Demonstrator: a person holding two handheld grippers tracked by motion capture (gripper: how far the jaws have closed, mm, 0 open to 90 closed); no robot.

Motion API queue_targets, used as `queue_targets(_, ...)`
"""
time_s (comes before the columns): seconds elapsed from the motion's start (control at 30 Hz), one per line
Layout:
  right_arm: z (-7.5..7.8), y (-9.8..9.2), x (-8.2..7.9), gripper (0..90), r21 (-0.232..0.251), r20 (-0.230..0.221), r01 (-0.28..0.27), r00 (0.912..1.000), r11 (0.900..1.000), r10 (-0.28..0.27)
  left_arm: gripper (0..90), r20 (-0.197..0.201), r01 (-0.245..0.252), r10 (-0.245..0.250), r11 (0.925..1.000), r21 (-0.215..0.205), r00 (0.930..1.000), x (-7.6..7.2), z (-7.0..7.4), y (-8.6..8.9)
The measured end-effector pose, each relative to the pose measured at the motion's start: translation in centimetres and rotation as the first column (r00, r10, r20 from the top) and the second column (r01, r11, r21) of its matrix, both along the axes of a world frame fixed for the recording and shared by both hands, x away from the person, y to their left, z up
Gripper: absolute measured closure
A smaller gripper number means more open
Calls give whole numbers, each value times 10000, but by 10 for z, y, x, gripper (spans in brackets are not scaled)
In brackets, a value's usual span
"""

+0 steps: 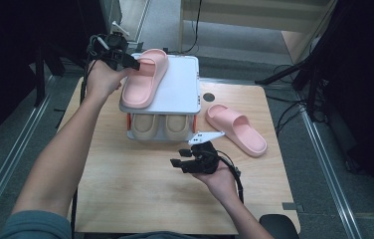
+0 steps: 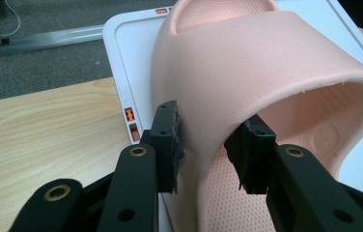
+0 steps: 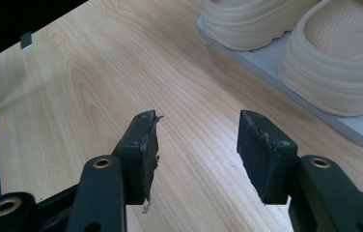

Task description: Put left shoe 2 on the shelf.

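Observation:
A pink slipper (image 1: pixel 145 77) (image 2: pixel 266 72) lies on the white top (image 1: pixel 180 84) of a small two-level rack. My left gripper (image 1: pixel 134 63) (image 2: pixel 206 140) is at its near left side. The jaws straddle the side wall of the strap, one pad outside and one inside, close to it but not squeezing it. A second pink slipper (image 1: pixel 235 129) lies on the table to the right of the rack. My right gripper (image 1: pixel 177 158) (image 3: pixel 196 145) hovers open over bare wood in front of the rack, with nothing between its pads.
A pair of beige slippers (image 1: pixel 160 127) (image 3: pixel 343 63) fills the rack's lower shelf (image 3: pixel 266 63). The wooden table (image 1: pixel 140 189) stretches out in front of the rack. A small dark round mark (image 1: pixel 208 96) sits beside the rack's right edge. Dark floor and rails surround the table.

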State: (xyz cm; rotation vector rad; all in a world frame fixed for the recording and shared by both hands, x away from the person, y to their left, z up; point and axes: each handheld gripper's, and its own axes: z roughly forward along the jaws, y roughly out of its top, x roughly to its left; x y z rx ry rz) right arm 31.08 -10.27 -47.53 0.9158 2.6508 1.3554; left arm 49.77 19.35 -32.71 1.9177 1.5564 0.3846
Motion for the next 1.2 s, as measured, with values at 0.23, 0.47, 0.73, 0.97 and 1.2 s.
queue_targets(0.23, 0, 0, 0, 499, -15, 35, 2, 10000, 10000, -2, 649, -107, 54, -55, 9999, -123, 9999, 1, 0, 1)
queue_targets(0.47, 0, 0, 1, 499, -35, 26, 41, 10000, 10000, -41, 625, -38, 282, -283, 9993, -245, 9996, -5, 0, 2)
queue_targets(0.73, 3, -3, 2, 500, 78, 67, 161, 9998, 9998, -161, 530, 324, 435, -431, 9990, -112, 9985, -11, 4, 9)
queue_targets(0.97, 8, -15, 9, 517, 226, 131, 479, 9988, 9986, -482, 490, 732, 922, -895, 9951, -347, 9933, -27, 11, 23)
queue_targets(1.2, 18, -35, 21, 603, 481, 166, 1039, 9944, 9934, -1048, 461, 826, 1168, -1117, 9913, -599, 9903, -43, 10, 39)
